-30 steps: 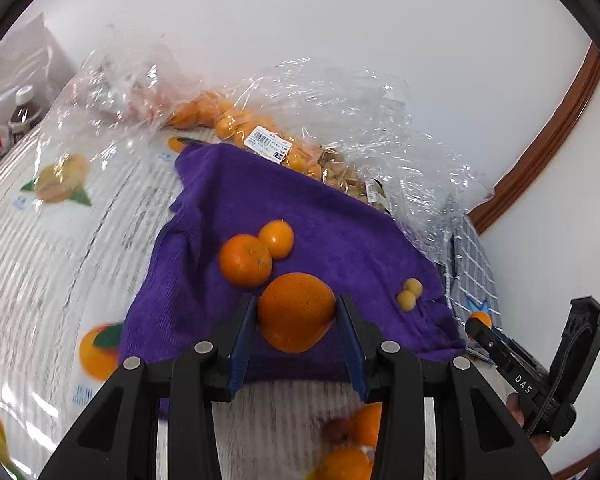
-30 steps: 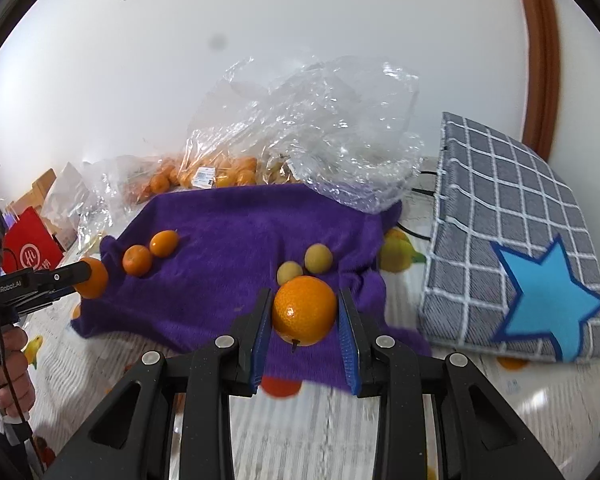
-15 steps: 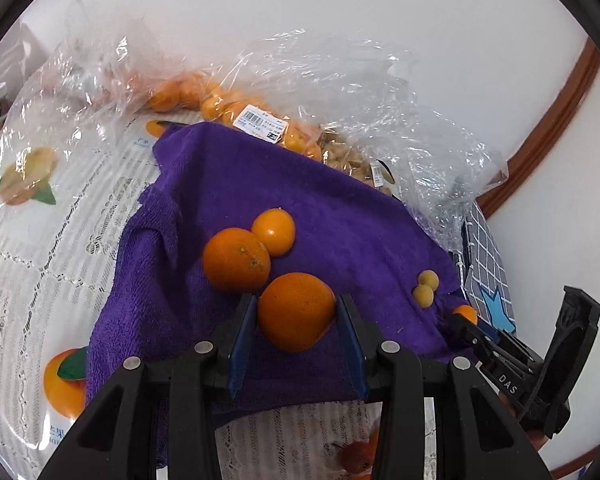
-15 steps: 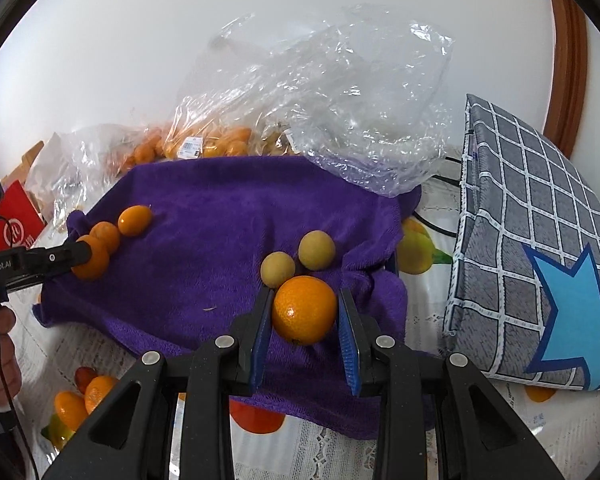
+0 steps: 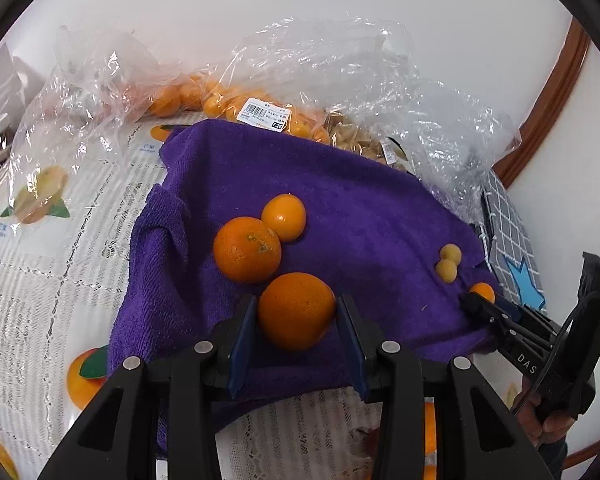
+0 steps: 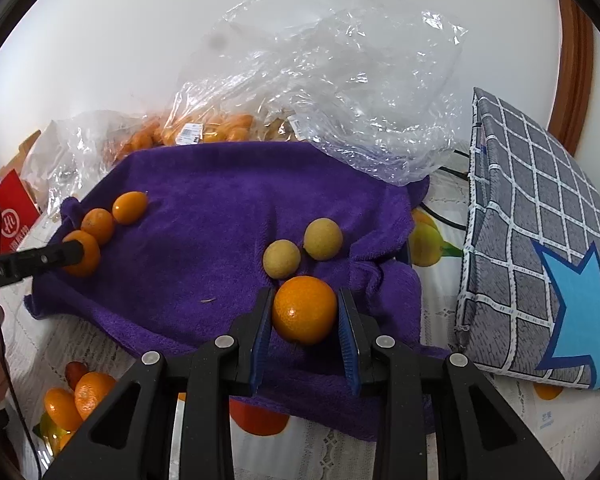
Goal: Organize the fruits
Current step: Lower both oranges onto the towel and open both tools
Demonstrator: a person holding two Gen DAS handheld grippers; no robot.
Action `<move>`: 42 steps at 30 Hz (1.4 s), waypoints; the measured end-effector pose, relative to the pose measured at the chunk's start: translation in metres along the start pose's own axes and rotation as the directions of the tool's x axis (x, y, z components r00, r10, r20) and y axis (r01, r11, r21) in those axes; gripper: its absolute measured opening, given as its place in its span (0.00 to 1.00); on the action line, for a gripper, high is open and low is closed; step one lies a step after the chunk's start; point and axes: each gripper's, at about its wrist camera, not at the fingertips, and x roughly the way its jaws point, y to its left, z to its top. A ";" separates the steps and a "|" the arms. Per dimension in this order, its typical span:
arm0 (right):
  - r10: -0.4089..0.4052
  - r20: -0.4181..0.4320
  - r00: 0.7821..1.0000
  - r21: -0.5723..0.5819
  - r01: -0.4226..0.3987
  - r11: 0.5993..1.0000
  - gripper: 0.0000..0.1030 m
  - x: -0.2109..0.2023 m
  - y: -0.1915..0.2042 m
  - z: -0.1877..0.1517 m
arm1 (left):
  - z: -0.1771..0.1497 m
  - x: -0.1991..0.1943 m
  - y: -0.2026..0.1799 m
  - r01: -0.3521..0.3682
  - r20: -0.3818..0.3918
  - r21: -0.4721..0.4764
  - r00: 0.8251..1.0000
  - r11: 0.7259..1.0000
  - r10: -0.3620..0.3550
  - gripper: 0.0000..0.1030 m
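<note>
Now the left tongs (image 5: 296,312) are clenched on 1 round orange (image 5: 296,310) low over the purple towel (image 5: 340,208), beside 2 loose oranges (image 5: 247,249). Likewise the right tongs (image 6: 304,312) grip another orange (image 6: 304,309), stem end tilted down toward the camera, just beside 2 yellowish fruits (image 6: 281,258); round, neither shows a long axis.

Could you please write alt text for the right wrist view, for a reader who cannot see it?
The right gripper holds an orange just above a purple towel, beside two small yellowish fruits. At the towel's left edge the left gripper holds another orange next to two more. Clear plastic bags lie behind.
</note>
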 end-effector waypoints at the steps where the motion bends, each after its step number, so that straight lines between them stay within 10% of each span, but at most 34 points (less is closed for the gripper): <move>1: 0.003 -0.005 1.000 0.003 -0.003 1.000 0.31 0.001 0.000 0.000 | 0.000 0.000 0.000 -0.001 -0.002 0.001 1.000 1.000 0.001 0.38; 42: -0.008 0.086 0.996 0.052 0.003 0.999 0.49 -0.042 0.002 -0.009 | -0.002 -0.010 0.005 0.060 0.090 -0.006 0.994 0.998 -0.059 0.53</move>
